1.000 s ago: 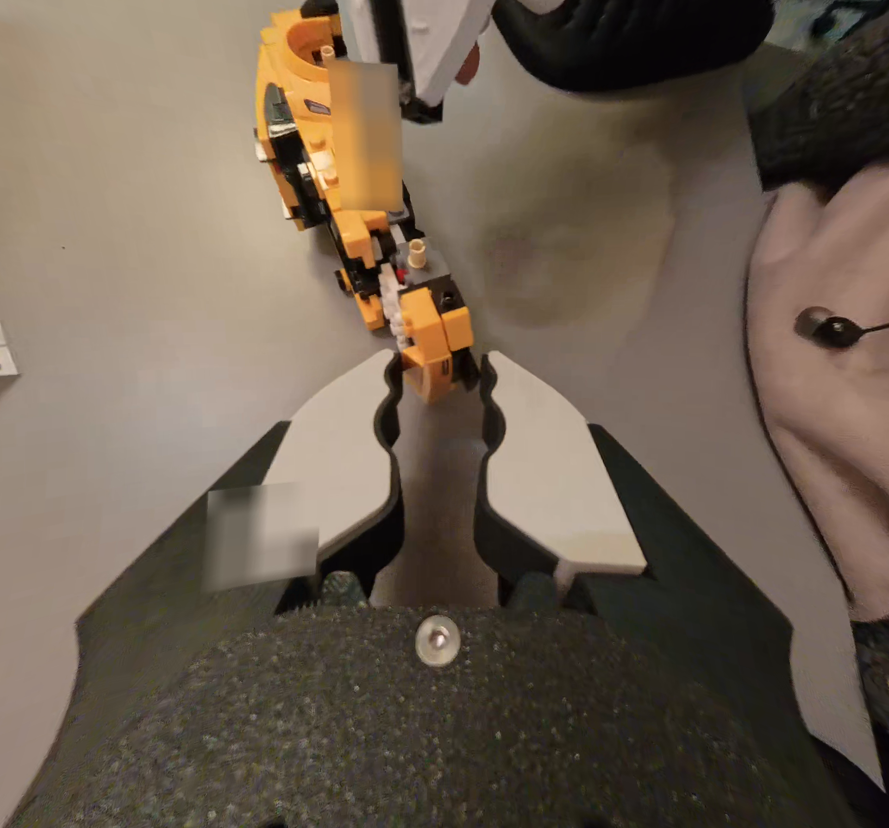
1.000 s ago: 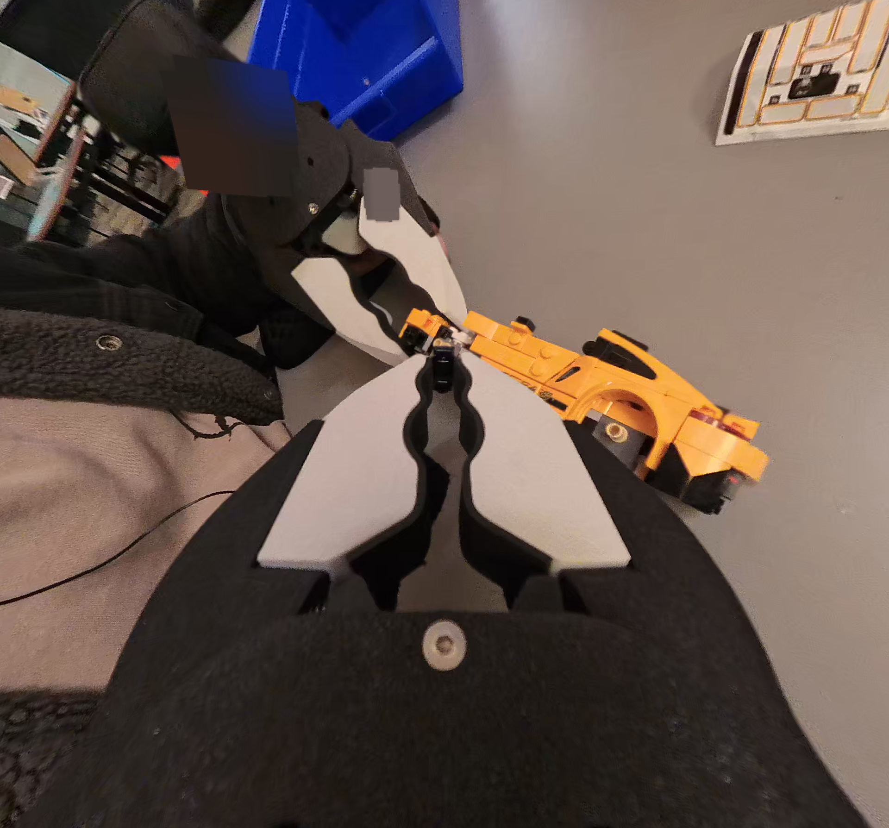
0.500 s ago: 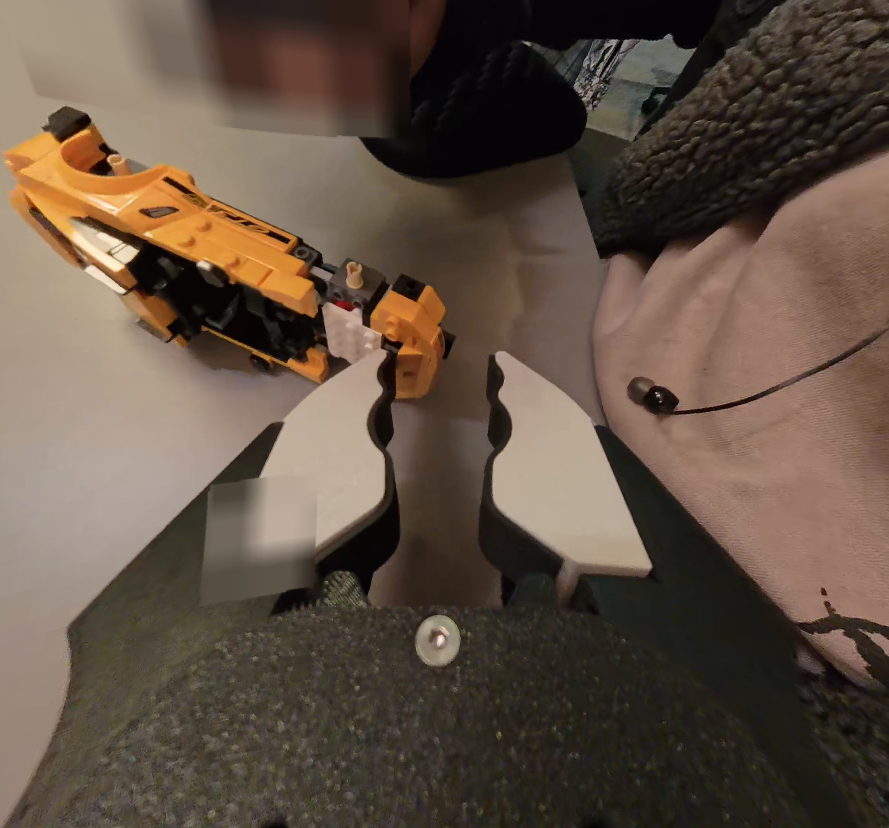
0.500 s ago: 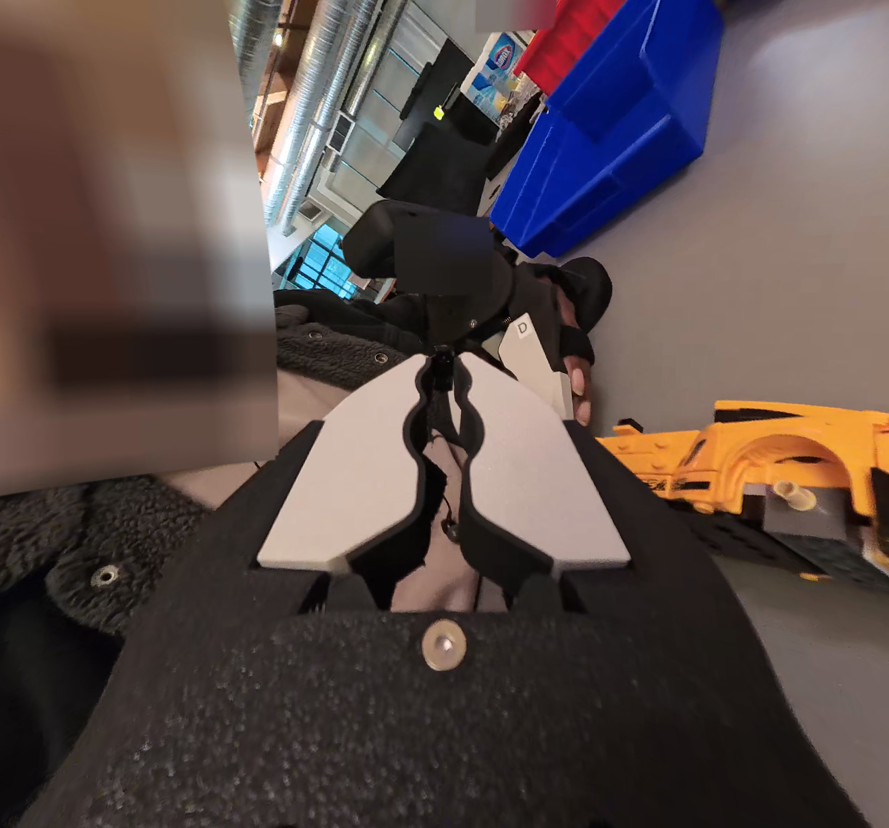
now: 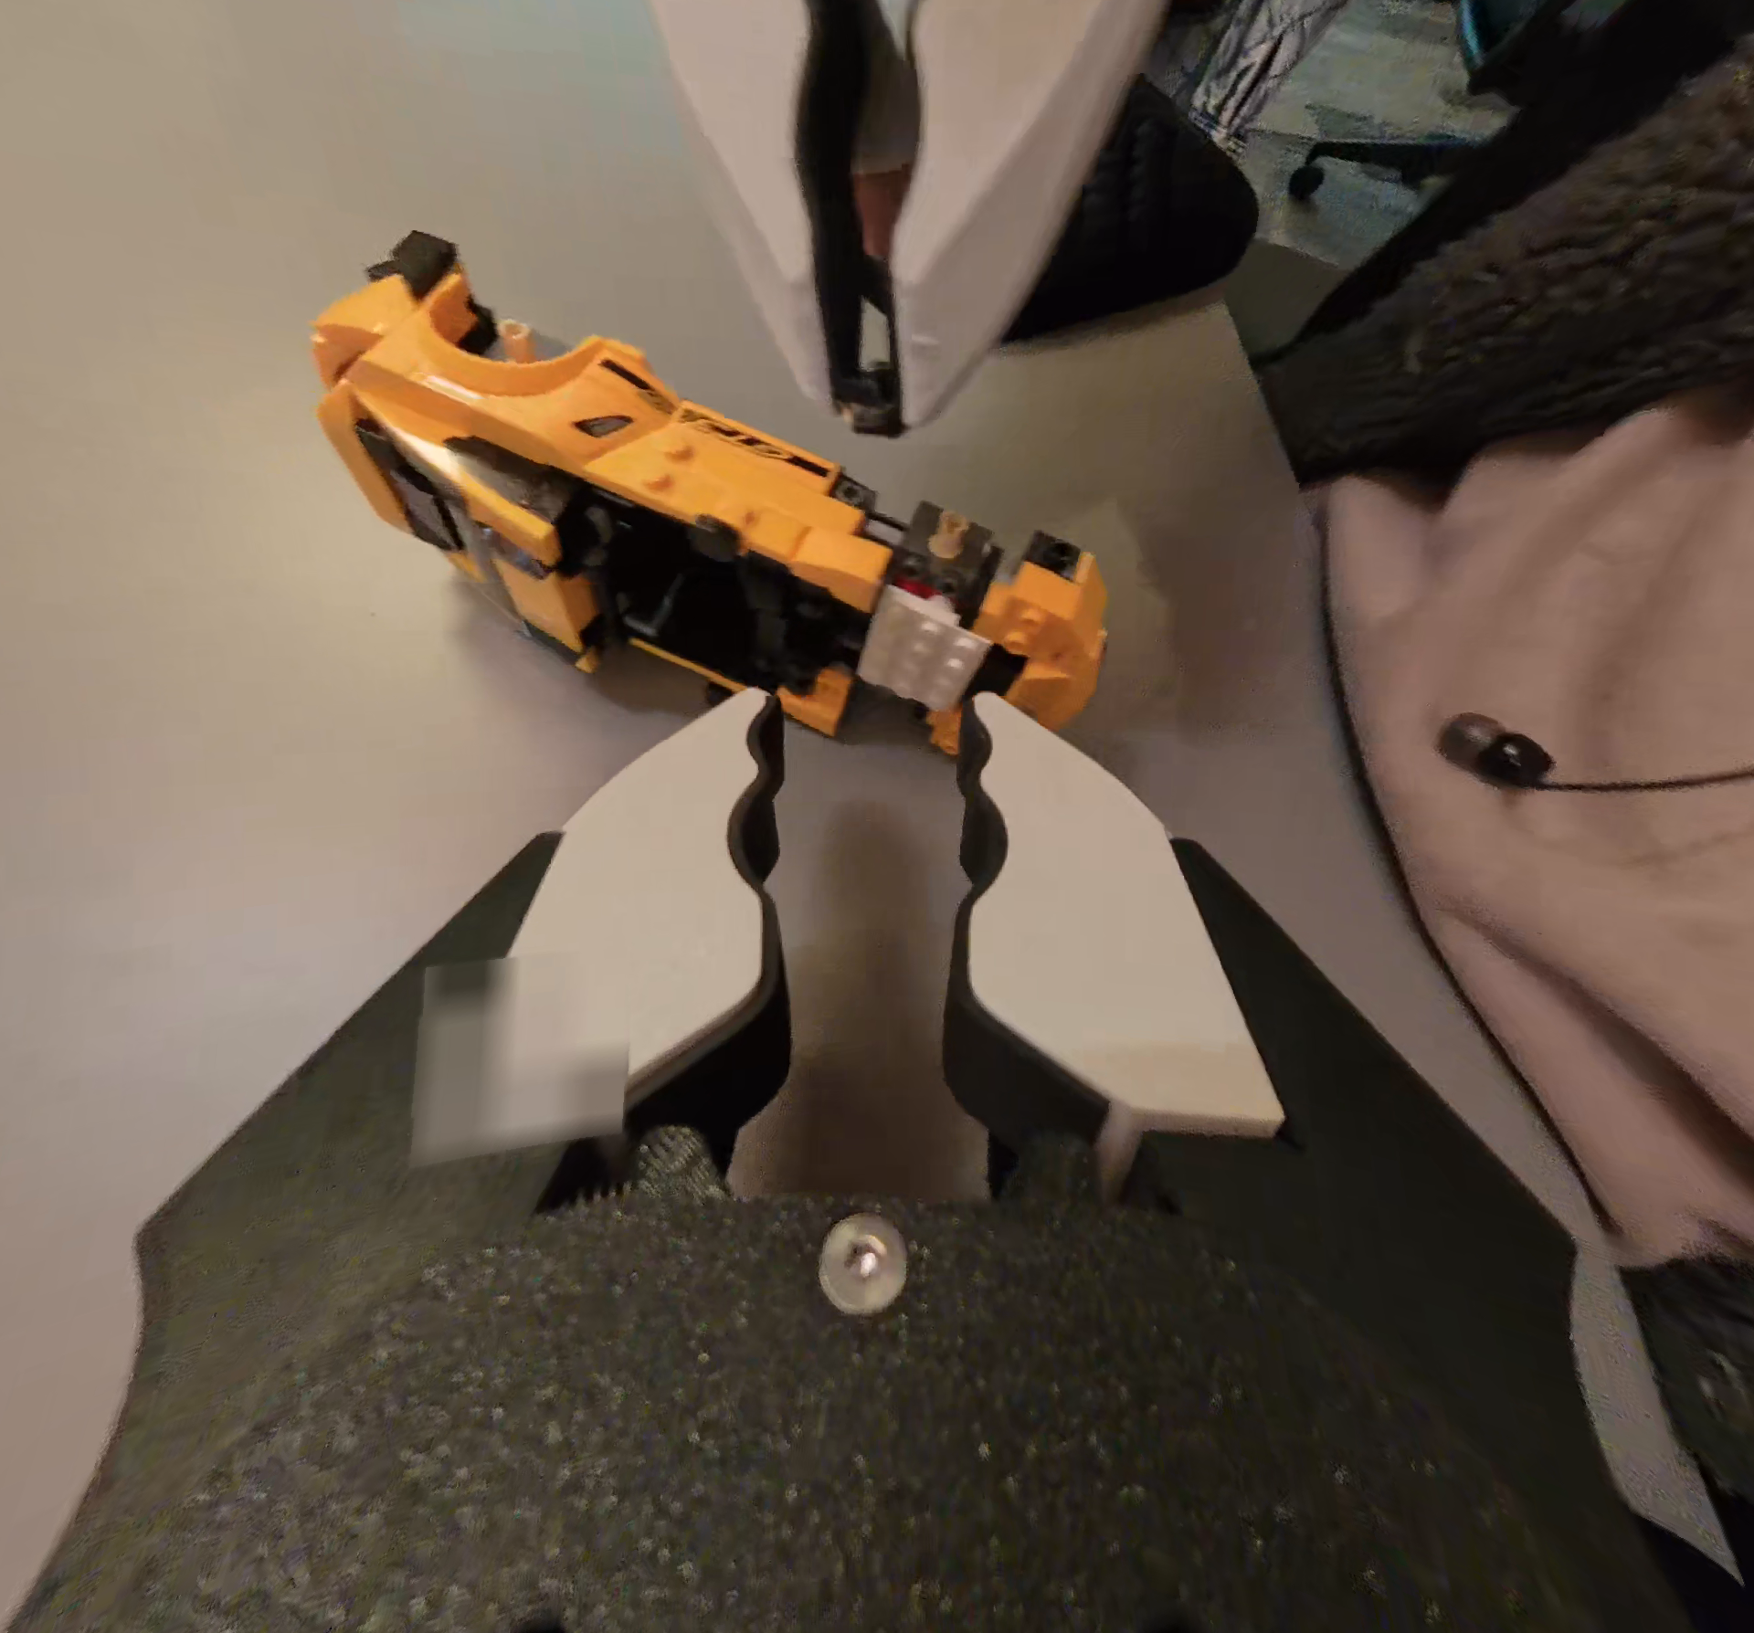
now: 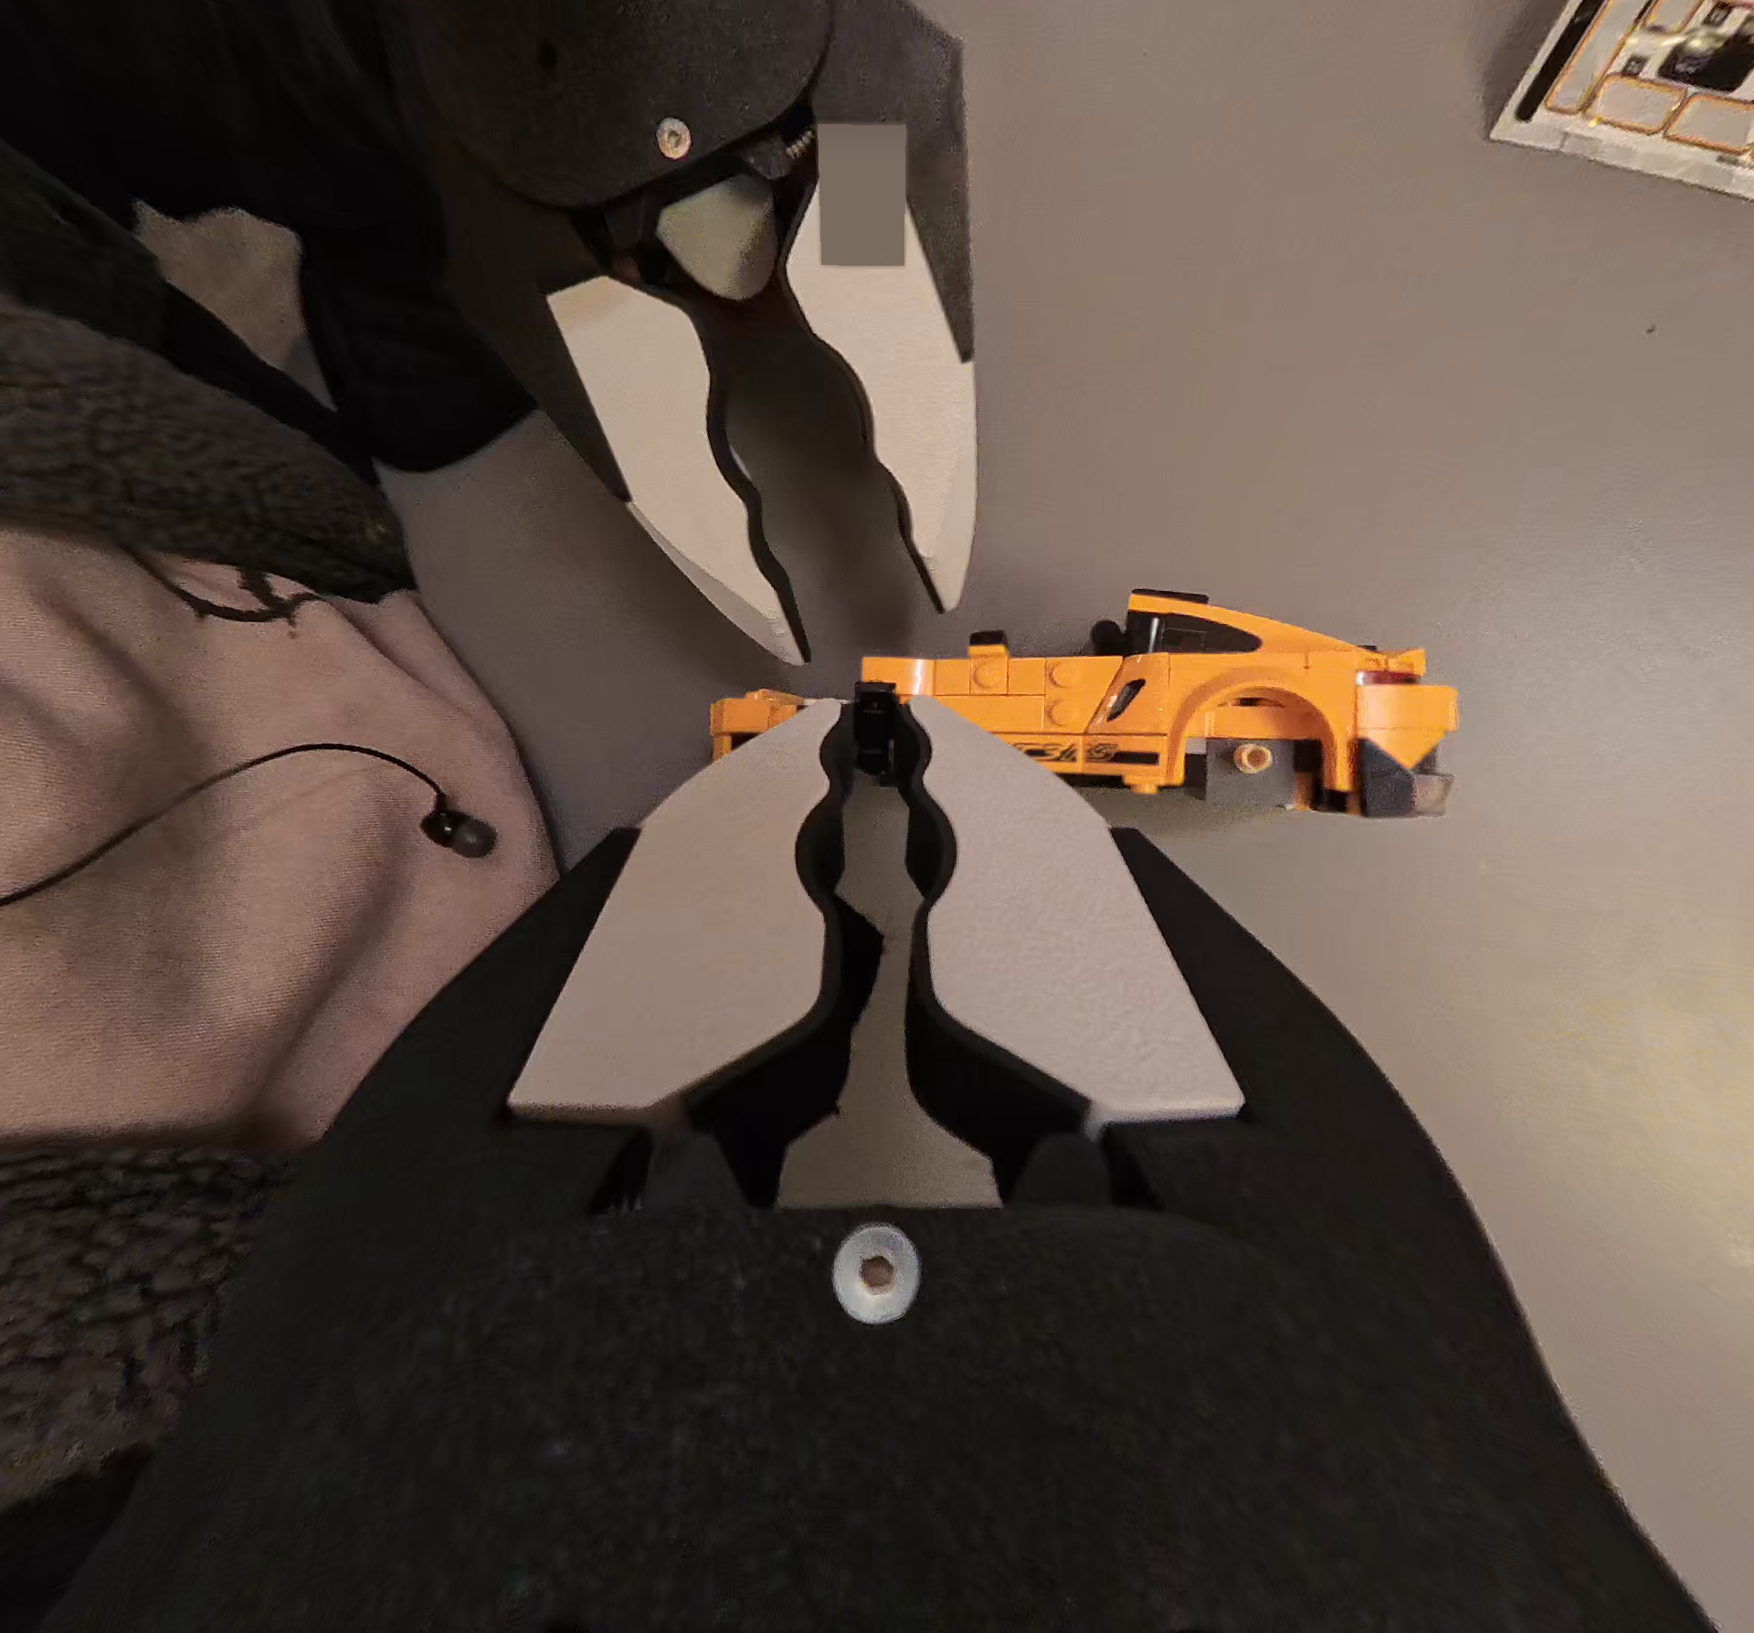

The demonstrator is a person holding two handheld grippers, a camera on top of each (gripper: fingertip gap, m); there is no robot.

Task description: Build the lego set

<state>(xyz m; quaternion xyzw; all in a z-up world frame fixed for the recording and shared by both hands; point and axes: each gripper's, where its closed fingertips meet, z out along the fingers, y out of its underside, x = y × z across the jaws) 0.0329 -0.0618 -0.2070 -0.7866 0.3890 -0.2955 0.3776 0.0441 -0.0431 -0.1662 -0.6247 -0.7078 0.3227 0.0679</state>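
Observation:
An orange and black lego car [image 5: 664,487] without wheels lies on its side on the grey table, tan axle pins pointing up. My left gripper [image 5: 868,719] is open and empty, its tips just short of the car's white-plated end. My right gripper [image 6: 875,719] is shut on a small black piece [image 6: 873,733] and holds it at the car's [image 6: 1186,714] front end. In the left wrist view the right gripper [image 5: 868,411] hangs just above the car. In the right wrist view the left gripper [image 6: 868,629] stands open beyond the car's nose.
A sticker sheet [image 6: 1670,50] lies at the table's far right. The person's beige shirt [image 6: 190,876] and dark fleece jacket [image 5: 1566,278] sit close along the table edge, with an earbud on a wire [image 6: 456,828] hanging there. Bare grey table [image 5: 237,733] lies left of the car. My hands' fingertips stand some 5 cm from each other.
The right gripper swung up away from the car and came back down to its front end, still holding the black piece. The left gripper stayed open and now faces the car's side.

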